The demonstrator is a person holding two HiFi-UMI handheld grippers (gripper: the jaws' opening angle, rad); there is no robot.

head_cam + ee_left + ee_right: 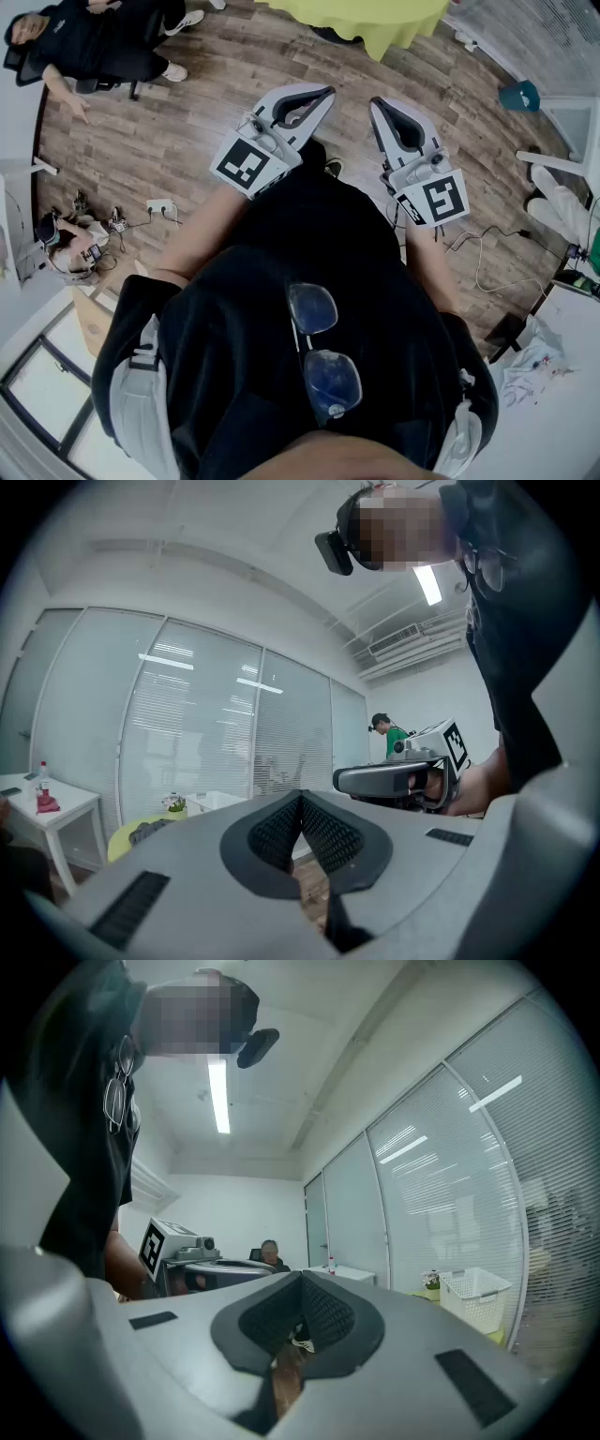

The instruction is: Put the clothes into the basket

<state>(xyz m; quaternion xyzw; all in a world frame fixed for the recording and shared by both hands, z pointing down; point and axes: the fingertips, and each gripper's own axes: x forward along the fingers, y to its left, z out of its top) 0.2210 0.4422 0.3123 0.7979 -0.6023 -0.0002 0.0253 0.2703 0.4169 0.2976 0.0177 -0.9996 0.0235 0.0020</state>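
Left tool (302,801): jaws together, nothing clamped; held level in front of the torso.
Right tool (300,1281): jaws together, nothing clamped; held level just beside the left one.
Basket (473,1296): white, slotted, seen at the yellow-green worktop (117,842) by the glass wall; well apart from both tools.
Clothes (148,831): dark heap seen lying on that worktop, near the basket; touched by neither tool.
Floor (187,112): wood planks, seen under both tools.
Bystander (103,42): seated at far left.
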